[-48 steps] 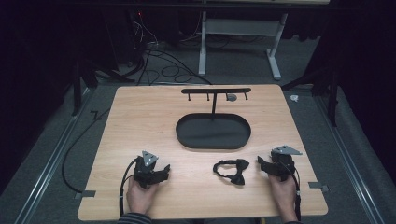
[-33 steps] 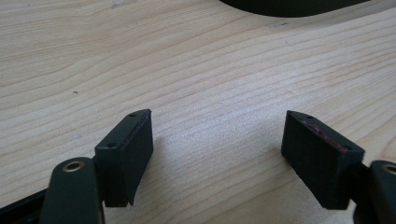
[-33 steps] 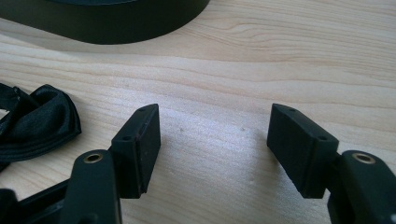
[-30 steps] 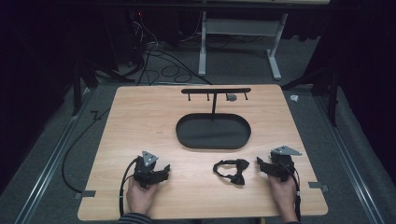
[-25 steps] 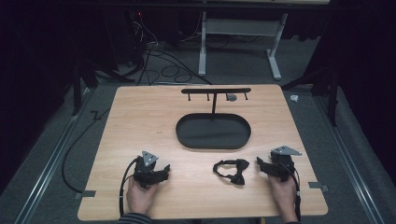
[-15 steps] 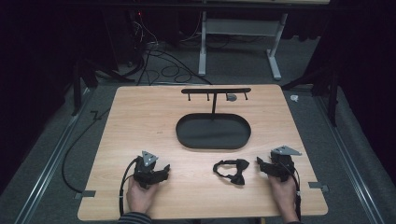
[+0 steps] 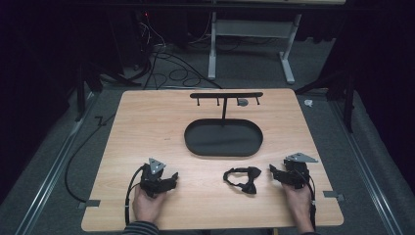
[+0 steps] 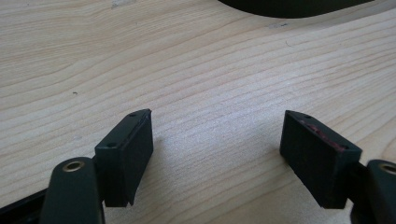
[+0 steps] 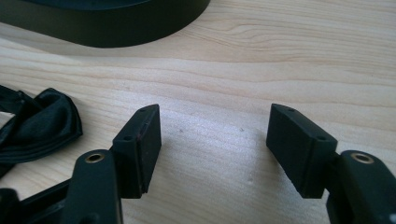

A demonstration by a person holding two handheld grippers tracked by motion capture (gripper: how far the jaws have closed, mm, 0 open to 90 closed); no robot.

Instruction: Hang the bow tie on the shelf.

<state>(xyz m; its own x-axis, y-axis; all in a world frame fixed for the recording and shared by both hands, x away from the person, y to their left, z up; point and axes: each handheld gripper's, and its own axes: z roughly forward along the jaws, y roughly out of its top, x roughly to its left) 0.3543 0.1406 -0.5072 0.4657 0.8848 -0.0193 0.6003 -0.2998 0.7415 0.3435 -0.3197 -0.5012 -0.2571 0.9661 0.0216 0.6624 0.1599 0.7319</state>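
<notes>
A black oval tray [image 7: 223, 138] lies at the middle of the wooden table [image 7: 147, 122], and everything else can be placed from it. Just behind the tray's far rim rises a thin post that carries a black crossbar with small hooks [image 7: 226, 95], and something small and grey hangs near its right end. In front of the tray, a little to the right and apart from it, a black bow tie [image 7: 241, 178] with its strap looped lies flat on the wood. To the tray's near left a hand rests on the table with the left claw [image 8: 217, 154]; its jaws stand wide apart over bare wood, with nothing between them. To the tray's near right the other hand rests with the right claw [image 9: 215, 147], its jaws likewise spread and empty, near the bow tie's right side but not touching it.
</notes>
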